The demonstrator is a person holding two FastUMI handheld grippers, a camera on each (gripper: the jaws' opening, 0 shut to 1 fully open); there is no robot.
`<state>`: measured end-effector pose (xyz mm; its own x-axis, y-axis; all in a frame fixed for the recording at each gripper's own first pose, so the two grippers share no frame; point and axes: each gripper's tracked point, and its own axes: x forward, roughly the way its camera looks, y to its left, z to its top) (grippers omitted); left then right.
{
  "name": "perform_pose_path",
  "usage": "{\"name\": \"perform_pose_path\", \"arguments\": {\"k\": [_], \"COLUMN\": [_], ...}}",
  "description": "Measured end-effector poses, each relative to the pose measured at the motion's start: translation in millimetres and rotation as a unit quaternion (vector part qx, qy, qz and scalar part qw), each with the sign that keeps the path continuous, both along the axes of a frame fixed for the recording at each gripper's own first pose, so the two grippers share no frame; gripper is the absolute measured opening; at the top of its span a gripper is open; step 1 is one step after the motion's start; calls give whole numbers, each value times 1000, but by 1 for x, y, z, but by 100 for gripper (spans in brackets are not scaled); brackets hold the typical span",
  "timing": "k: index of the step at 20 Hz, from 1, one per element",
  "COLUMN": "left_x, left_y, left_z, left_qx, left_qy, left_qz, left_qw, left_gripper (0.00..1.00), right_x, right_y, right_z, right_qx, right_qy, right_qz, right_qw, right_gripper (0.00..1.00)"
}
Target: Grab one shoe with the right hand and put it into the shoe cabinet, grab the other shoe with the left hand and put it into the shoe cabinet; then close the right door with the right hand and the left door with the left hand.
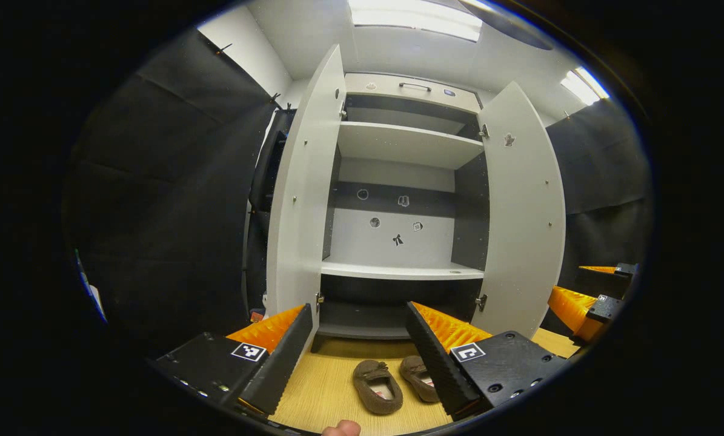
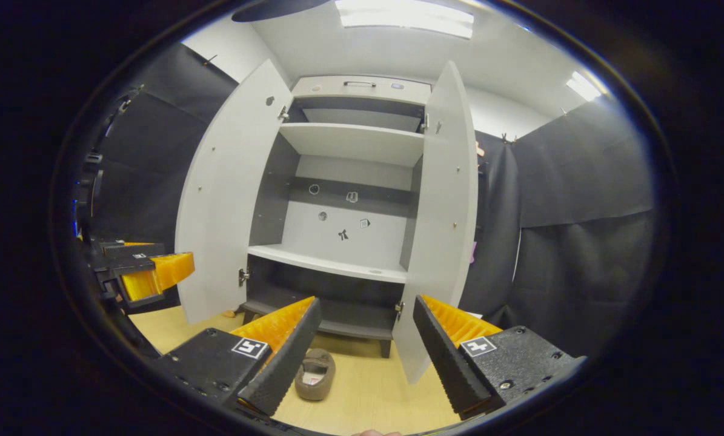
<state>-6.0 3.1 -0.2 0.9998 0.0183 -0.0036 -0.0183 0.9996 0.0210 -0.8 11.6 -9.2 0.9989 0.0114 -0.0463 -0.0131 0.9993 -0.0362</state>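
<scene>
Two shoes (image 1: 378, 386) are lying side by side on the floor (image 1: 325, 387) at 6 o'clock, before the cabinet (image 1: 398, 242); both doors are standing wide. Left gripper (image 1: 358, 357) and right gripper (image 2: 362, 357) are hovering with fingers spread, holding nothing. Risk: the close-set shoes getting nudged or pinched together

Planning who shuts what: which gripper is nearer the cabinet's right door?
Right. The right gripper hangs open just in front of the right door; the left gripper hangs open further left, facing the cabinet's middle above the shoes.
</scene>
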Motion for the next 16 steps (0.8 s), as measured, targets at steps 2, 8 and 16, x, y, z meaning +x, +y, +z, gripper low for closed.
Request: {"name": "perform_pose_path", "arguments": {"k": [2,8,16], "left_x": [0,0,3], "left_y": [0,0,1], "left_z": [1,5,11], "left_qx": [3,7,12], "left_qy": [-2,-6,-23], "left_qz": [-1,-5,3], "left_qw": [1000,1000,1000], "left_gripper": [95,95,95], "right_x": [2,6,19], "right_y": [-2,-1,11], "right_z": [0,-3,-22], "right_qx": [3,4,10], "right_qy": [1,4,34], "right_qz": [-2,-2,19], "right_qw": [1000,1000,999], "right_gripper": [100,100,99]}}
